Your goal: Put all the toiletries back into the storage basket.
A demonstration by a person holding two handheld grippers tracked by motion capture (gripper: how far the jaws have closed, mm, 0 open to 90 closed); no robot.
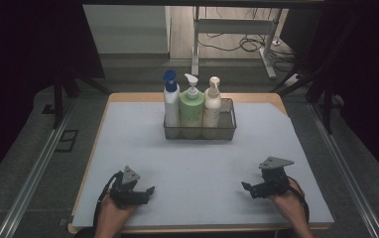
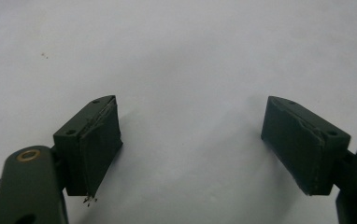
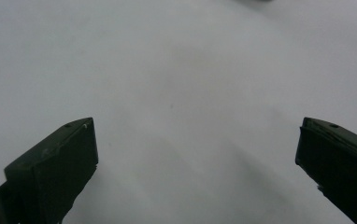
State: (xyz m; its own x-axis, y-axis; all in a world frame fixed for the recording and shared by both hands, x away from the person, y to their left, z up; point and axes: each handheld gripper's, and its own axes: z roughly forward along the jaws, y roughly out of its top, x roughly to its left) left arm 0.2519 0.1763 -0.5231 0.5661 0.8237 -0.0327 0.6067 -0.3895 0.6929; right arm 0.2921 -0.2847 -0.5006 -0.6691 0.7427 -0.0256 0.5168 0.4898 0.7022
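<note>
Your left gripper (image 1: 145, 192) and right gripper (image 1: 249, 188) both rest low at the near edge of the surface (image 1: 197, 158), jaws spread wide with nothing between them; the wire basket (image 1: 227, 130) holding three pump bottles (image 1: 192, 110) stands well apart, at the far side

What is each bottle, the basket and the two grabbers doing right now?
Blue-capped bottle: upright in the basket, at its left end.
Green bottle: upright, in the middle.
Cream bottle: upright, right of the green one.
Wire basket: on the table mat, holding three bottles.
Left hand-held gripper: open, holding nothing, low over the mat.
Right hand-held gripper: open, holding nothing, low over the mat.
</note>
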